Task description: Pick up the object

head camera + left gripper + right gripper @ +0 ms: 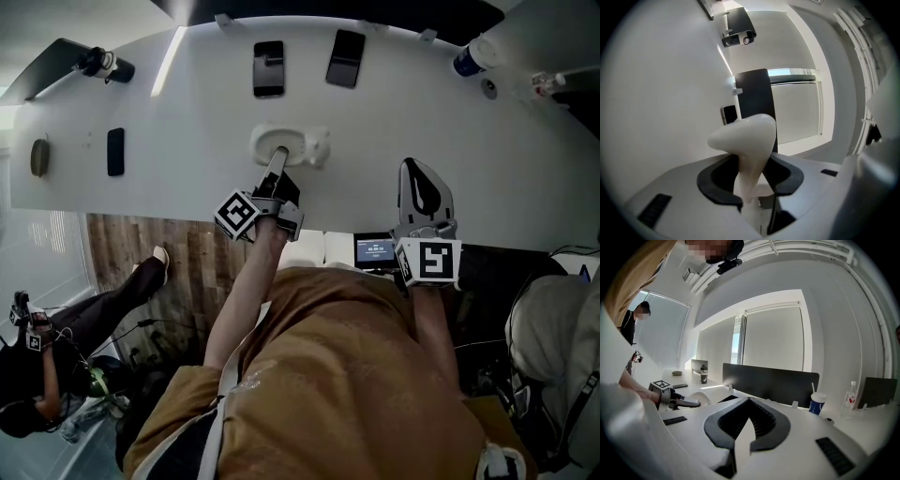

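Now left gripper (278, 161) fingers (715, 185) pinch white object (749, 136) between them; right gripper (749, 404) closed, empty.

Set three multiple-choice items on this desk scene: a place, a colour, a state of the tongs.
1. Where is the blue-and-white lidded cup? A at the white table's far right; B between the tongs; C on the floor.
2. What colour is the glossy curved object in the left tongs? A red; B creamy white; C green.
3. The right tongs are: A clamped on a phone; B holding a cup; C shut, empty.
Answers: A, the head view shows it there; B, the left gripper view shows it; C, their tips meet on nothing.
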